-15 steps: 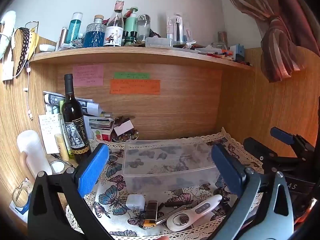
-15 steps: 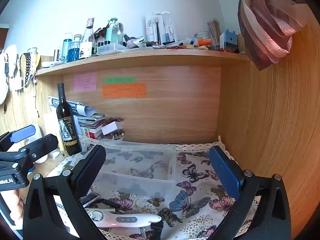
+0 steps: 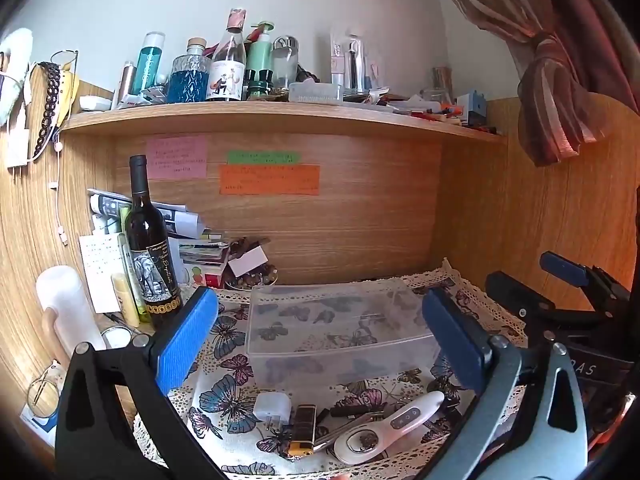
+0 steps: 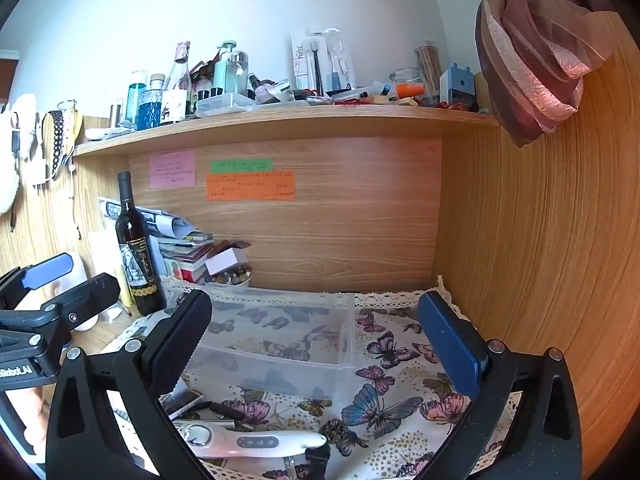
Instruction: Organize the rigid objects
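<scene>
I hold my left gripper [image 3: 320,334] above the butterfly-print tablecloth [image 3: 224,364], its blue-padded jaws spread wide with nothing between them. My right gripper [image 4: 316,338] hovers beside it, jaws just as wide apart and gripping nothing.

Ahead of both sits a clear rectangular plastic storage box [image 3: 340,332], resting on the cloth close to the wooden back panel. In front of the box, nearer to me, lies a small cluster of rigid items: a white plug adapter [image 3: 273,407], a black and yellow lighter [image 3: 302,432] just beside it, and a white handheld device with a round head and a row of buttons [image 3: 394,426], lying at a slant with its head toward me. Some dark slim pieces lie among them, too small to make out.

To the left of the cloth a dark wine bottle with an elephant label [image 3: 150,248] stands upright. A wooden shelf [image 3: 280,114] above carries bottles and clutter.
</scene>
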The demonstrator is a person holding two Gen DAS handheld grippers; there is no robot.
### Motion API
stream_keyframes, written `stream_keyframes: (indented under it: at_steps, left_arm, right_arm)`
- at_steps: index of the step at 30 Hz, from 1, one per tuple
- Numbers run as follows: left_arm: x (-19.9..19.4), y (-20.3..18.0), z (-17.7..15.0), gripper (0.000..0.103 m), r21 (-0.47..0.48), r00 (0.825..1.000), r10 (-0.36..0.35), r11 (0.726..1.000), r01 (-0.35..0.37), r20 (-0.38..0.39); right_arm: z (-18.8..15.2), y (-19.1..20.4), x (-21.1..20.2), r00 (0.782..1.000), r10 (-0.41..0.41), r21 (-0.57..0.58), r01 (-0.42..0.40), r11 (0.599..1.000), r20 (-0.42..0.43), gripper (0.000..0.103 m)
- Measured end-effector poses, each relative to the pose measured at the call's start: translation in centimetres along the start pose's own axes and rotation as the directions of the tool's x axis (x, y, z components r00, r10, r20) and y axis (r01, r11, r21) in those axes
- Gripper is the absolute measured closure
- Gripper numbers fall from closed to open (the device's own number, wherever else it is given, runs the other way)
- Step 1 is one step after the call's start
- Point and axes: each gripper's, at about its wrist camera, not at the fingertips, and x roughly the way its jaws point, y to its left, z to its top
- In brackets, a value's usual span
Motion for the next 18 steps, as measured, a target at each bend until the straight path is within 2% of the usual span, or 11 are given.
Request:
stream_keyframes:
  at_steps: [18]
  left_arm:
    - [-0.51,-0.38,-0.03,0.0,0.008,1.0,0.008,1.0,-0.008,0.021]
  right_arm:
    - [0.01,0.2,-0.44,1.0,-0.006,-0.003,0.006,1.0,0.017,0.0]
